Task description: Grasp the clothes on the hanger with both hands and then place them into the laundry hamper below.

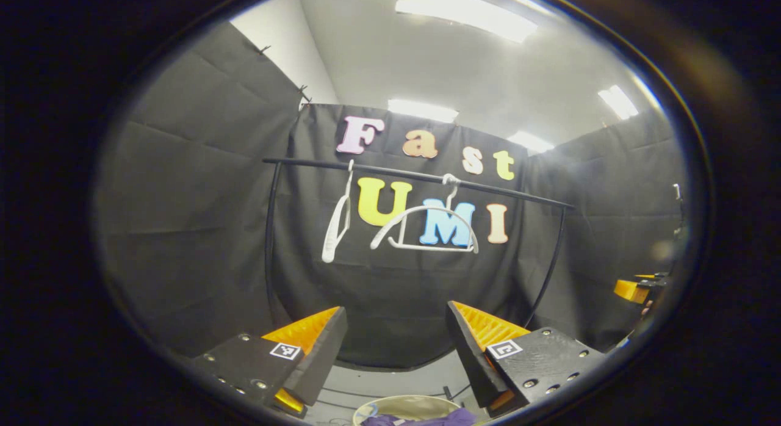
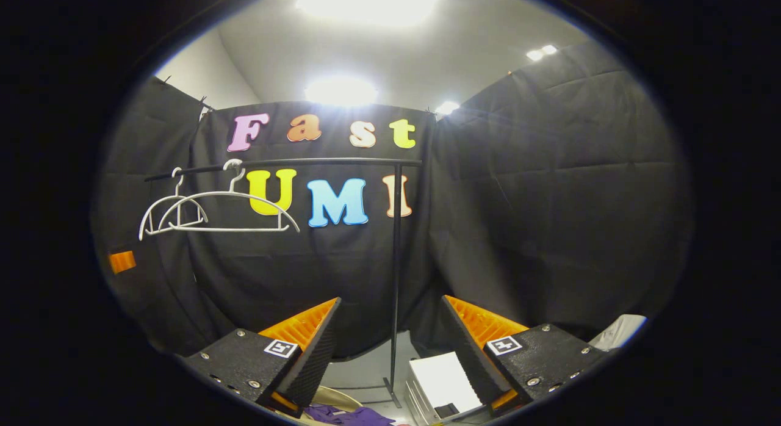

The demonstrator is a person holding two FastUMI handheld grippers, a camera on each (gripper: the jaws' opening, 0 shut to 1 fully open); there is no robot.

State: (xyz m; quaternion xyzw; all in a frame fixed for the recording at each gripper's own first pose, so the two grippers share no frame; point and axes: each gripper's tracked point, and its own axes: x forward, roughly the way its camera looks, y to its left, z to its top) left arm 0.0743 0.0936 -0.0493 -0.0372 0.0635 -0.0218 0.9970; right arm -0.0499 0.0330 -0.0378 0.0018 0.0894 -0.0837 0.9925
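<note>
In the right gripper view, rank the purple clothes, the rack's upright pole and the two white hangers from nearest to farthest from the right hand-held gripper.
1. Purple clothes: just below the right hand-held gripper, bottom edge.
2. Upright pole: straight ahead, its foot on the floor.
3. White hangers: up left on the rail, both bare; too close to rank against each other.

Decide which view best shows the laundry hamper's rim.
The left gripper view: the laundry hamper shows its pale rounded rim between the open fingers, with purple clothes inside. The right gripper view gives a sliver of rim beside purple cloth, partly hidden by a finger.
</note>
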